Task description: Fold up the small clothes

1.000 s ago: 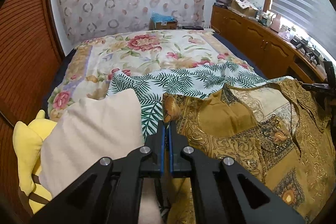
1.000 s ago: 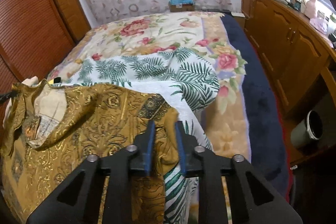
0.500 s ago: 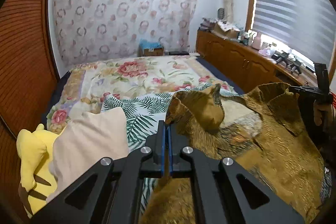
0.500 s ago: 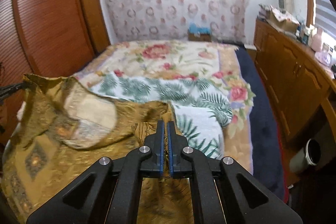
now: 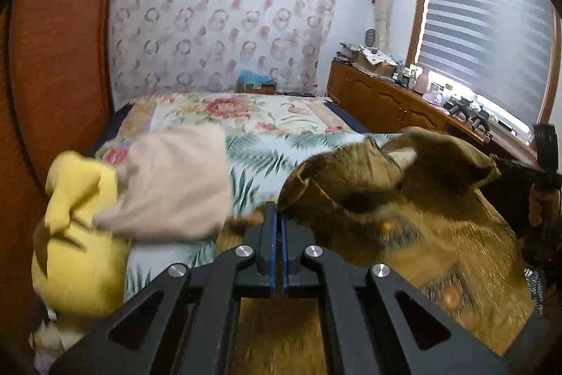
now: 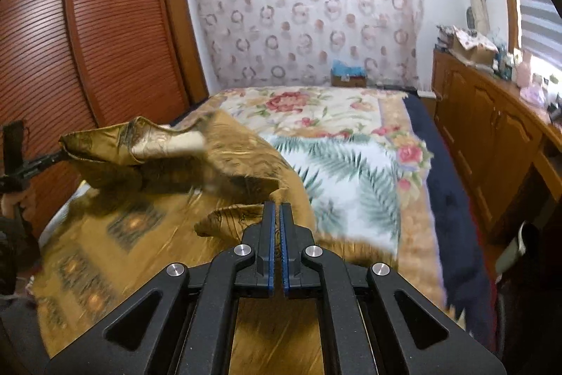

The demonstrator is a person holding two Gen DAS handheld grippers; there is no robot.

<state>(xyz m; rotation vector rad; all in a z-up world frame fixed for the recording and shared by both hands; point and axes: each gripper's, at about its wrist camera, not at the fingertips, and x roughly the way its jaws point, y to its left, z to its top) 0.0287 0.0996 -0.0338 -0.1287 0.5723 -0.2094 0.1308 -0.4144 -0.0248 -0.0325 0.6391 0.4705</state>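
Bedroom surroundings are shown: a bed covered with a floral quilt point(image 6: 316, 108) and a palm-leaf printed sheet point(image 6: 351, 174), a louvred wooden wardrobe point(image 6: 87, 34) at the left, and a wooden sideboard point(image 6: 491, 115) at the right.

A golden-brown patterned fabric garment point(image 6: 140, 234) is held raised above the near part of the bed, between the two grippers. The left gripper point(image 5: 276, 217) is pressed together on one upper corner of the garment. The right gripper point(image 6: 276, 209) is likewise clamped on the opposite upper corner; its pads appear almost together with thin cloth between them.

A beige cushion point(image 5: 175, 185) and a yellow plush toy point(image 5: 77, 227) are seen at the left, near the garment but apart from it.

The garment is judged to be light, thin and limp, possibly slippery given its sheen. Sagging between the two grips is visible. Hold is best taken at shoulder seams or hemmed edges, where layered cloth resists slipping. Motion blur prevents finer detail from being read.
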